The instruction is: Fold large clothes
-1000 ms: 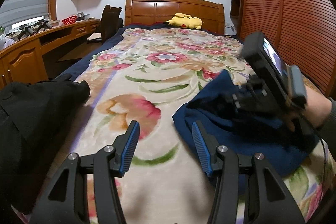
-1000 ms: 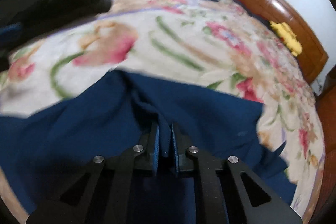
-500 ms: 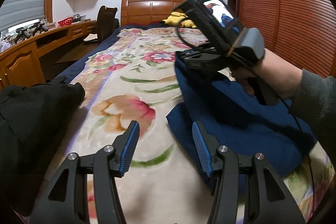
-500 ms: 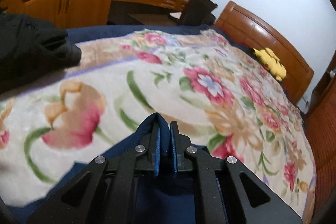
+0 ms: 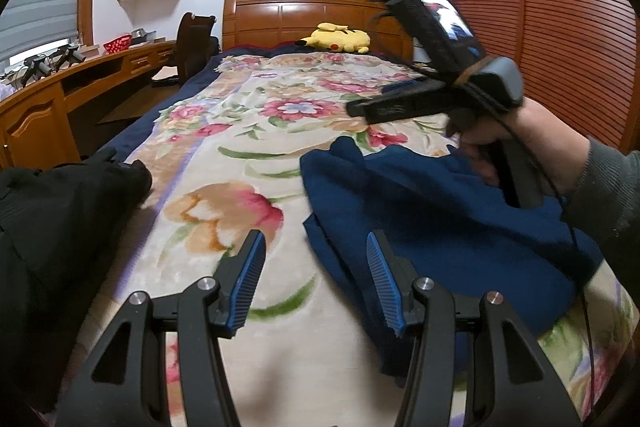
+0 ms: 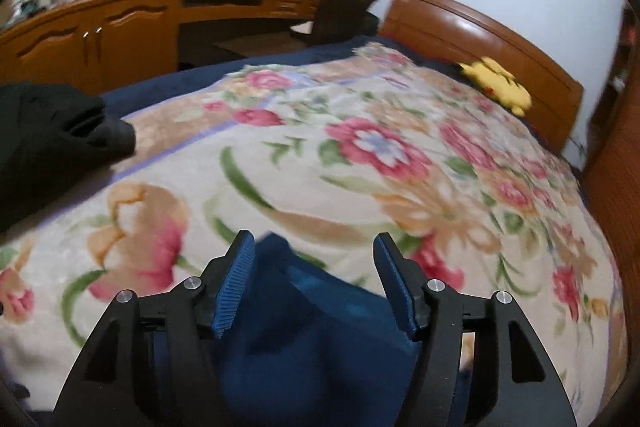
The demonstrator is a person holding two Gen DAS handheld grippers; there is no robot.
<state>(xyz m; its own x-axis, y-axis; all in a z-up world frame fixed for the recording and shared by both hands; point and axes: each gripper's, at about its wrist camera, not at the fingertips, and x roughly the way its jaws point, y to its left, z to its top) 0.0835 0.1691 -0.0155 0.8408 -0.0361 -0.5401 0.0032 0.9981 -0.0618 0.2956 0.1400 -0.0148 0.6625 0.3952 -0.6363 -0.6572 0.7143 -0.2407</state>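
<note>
Right tongs [image 6: 314,281] opening, blue garment [image 6: 316,343] between (pads clear).

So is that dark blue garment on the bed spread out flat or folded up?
Folded, roughly: the dark blue fabric garment lies doubled in a rumpled heap on the floral blanket.

We are opening the right gripper [image 6: 314,267] jaws over the blue garment [image 6: 320,327] at six o'clock, pads off it.

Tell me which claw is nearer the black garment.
Left. The left claw hovers just beside the black garment; the right claw, its jaws opening, is over the blue garment, farther off.
</note>
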